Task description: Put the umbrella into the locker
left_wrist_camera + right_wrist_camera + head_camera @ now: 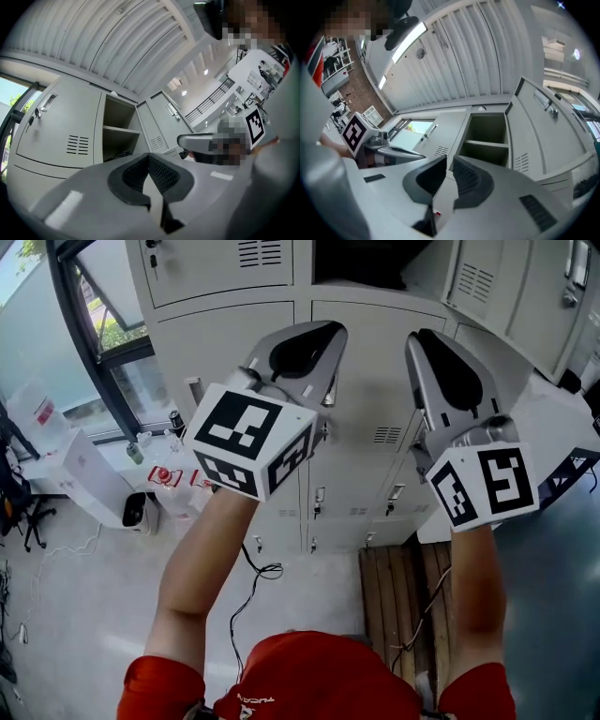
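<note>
My two grippers are raised side by side in front of a bank of grey lockers. The left gripper is shut, its black pads meeting with nothing between them. On the right gripper the pads stand nearly together with a narrow slit, empty. One locker stands open, with a shelf across it and its door swung to the right. Something small and dark lies in the lower compartment; I cannot tell what it is. No umbrella shows clearly.
A window is at the left, with white boxes and bottles on the floor below it. A wooden pallet and loose cables lie at the lockers' foot. A person's red shirt fills the bottom.
</note>
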Tool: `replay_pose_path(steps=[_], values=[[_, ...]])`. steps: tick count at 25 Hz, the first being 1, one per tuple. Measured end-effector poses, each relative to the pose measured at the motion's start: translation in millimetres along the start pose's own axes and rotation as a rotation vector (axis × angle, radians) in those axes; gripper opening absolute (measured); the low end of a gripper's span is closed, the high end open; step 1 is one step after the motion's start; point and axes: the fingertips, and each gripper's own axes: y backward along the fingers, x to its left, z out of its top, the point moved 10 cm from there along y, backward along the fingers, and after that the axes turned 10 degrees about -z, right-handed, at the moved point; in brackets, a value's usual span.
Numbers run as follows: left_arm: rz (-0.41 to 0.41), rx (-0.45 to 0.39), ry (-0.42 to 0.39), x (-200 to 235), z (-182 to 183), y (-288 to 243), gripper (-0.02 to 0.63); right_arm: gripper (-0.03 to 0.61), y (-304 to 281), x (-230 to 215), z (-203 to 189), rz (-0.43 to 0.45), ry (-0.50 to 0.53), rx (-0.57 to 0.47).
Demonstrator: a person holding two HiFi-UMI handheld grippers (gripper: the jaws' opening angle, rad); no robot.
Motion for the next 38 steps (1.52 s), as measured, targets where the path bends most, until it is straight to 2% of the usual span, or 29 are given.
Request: replay_pose_path(steps=[4,9,16,24,28,38], values=[[-0.012,-0.006,-0.033,-32,-8,21,0.005,0.037,29,22,-9,0.016,-0.057,-0.012],[-0.042,0.024,-0.023,-69,-31,53,0.005,0.022,70,42,-33,-0.003,-0.113,0.000],[-0.028,0.077,0.059,-104,-72,103,0.005,0.003,127,66,-60,-0.040,-0.171,0.084],[-0.034,0.132,0.104,-138,-105,136,0.005,0.002,175,101,-89,-0.049,-0.187,0.189],[-0.037,0.138,0.147,-152,-115,147,0.005,0.002,189,109,-96,-0.055,-0.226,0.218],[-0.026,0.150,0.182,-151,-122,150,0.005,0.002,181,110,-90,-0.032,-0.204,0.215]])
